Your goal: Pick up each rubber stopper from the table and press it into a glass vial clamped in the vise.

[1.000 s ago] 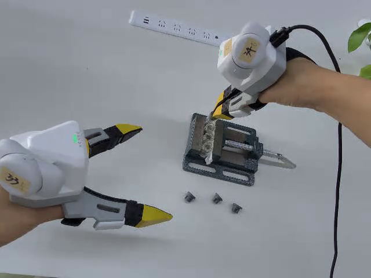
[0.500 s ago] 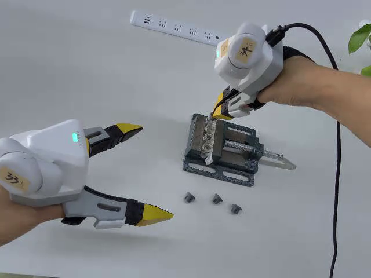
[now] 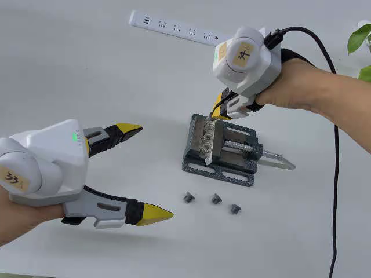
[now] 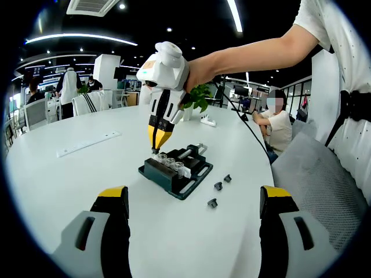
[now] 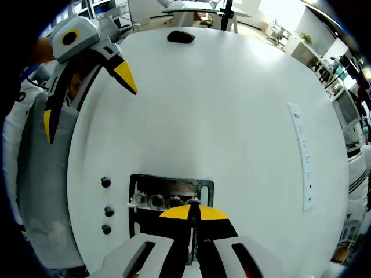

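Note:
A dark vise [image 3: 223, 157] on the white table clamps a row of glass vials [image 3: 207, 141]. My right gripper [image 3: 217, 113] is shut, its yellow tips pointing down onto the vial at the far end of the row. In the right gripper view the shut tips [image 5: 194, 213] cover that vial, and whether a stopper sits between them is hidden. Three small grey rubber stoppers [image 3: 216, 198] lie loose in front of the vise [image 4: 174, 171]. My left gripper [image 3: 145, 171] hovers open at the lower left, well clear of the vise, with nothing between its fingers.
A white power strip [image 3: 174, 27] lies at the back of the table. A black cable [image 3: 336, 174] runs down the right side from the right gripper. Green leaves [image 3: 359, 37] show at the right edge. People and chairs stand beyond the table in the left gripper view.
The right gripper has edged slightly left and tilted a little over the end vial. The left gripper and the three loose stoppers have stayed put.

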`<state>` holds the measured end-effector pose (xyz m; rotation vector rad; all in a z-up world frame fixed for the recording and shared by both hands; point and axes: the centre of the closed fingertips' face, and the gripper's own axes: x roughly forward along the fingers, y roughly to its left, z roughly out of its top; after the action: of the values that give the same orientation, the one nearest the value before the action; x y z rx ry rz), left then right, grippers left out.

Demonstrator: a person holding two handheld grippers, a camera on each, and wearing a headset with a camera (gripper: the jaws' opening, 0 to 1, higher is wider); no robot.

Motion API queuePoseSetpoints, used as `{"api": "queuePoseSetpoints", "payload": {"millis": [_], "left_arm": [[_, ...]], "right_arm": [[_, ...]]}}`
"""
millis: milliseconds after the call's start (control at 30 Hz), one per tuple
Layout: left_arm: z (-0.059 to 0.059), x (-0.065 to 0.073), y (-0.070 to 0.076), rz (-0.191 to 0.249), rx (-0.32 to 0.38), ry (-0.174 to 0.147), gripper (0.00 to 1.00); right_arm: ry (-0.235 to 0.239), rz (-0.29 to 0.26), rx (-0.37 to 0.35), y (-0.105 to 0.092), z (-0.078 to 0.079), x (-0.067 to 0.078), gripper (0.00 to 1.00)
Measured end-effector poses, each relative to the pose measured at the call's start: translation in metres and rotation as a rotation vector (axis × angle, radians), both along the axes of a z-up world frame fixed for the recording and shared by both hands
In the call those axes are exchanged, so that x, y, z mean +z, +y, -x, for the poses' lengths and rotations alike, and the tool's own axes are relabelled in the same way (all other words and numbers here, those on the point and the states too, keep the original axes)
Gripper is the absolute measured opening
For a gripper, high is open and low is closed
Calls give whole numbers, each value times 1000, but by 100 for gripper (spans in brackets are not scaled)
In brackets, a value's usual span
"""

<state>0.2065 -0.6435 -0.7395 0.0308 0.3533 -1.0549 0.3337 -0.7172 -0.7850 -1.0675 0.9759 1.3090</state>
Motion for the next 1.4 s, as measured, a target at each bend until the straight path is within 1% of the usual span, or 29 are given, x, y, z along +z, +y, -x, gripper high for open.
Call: {"api": "queuePoseSetpoints", "payload": {"millis": [167,233,300,400,433,467,533,833,1100,1333,1400], "left_arm": [[1,2,0,4,1,-2,93],[1,2,0,1,0,-2,93],[2,2,-1,-3,-3,-4,93],[2,4,-1,-3,-4,-5,93],[2,4,-1,-4,-4,-6,93],[2,4,-1,-5,-3,-6,93],[2,4,1,-9,-1,-6,93],[0,7,2,-10,6,-10,93],[0,7,3,-15,9,-10,93],[-1,7,5,-17,13,-11,93],[0,7,5,-18,12,-12,93]], "right_arm": [[0,-10,-2,-2,1,0,0],[-12,-17,10,-1,2,0,0],[-4,-46,-34,-1,1,0,0],[-4,-67,-44,-2,-2,0,0],[9,-75,-67,-1,-1,0,0],[13,-78,-87,0,-2,0,0],[10,-77,-72,-1,-3,-1,0],[12,-97,-106,-2,-4,2,0],[10,-111,-116,-2,-4,4,0],[7,-110,-116,-3,-3,4,1],[4,-110,-116,-4,-1,5,2]]}}
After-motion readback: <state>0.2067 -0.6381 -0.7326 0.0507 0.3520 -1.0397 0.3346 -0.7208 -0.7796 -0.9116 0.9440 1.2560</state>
